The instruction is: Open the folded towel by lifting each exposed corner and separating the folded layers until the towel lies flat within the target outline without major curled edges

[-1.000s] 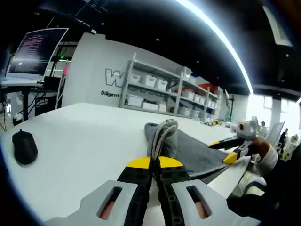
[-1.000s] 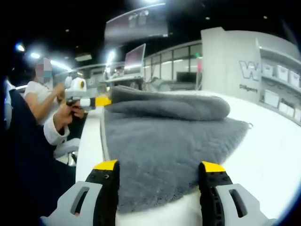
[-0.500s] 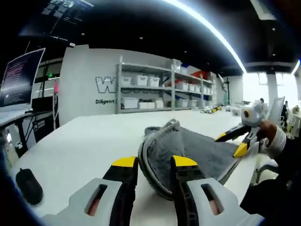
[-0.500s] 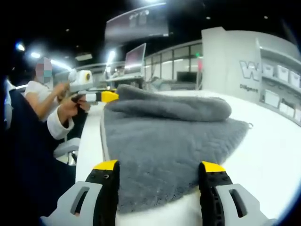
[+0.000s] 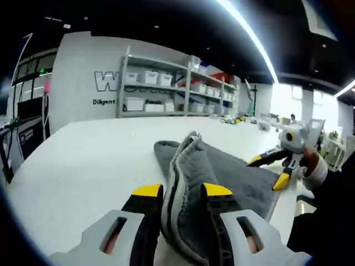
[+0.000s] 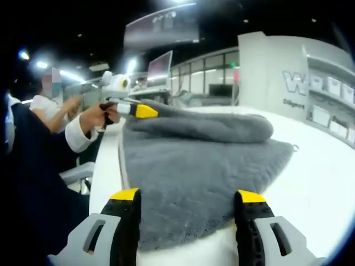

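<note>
White table [image 5: 83,160]; grey towel [image 6: 188,166] folded, thick edge between left tool [image 5: 183,191]; right tool [image 6: 187,195] spread, empty.

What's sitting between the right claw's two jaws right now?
In the right gripper view, the grey towel lies between the open right claw jaws, its near edge on the white table.

Grey towel [image 6: 194,177] of thick, fuzzy, quilted cloth on a smooth, matt white table [image 5: 83,160].
</note>
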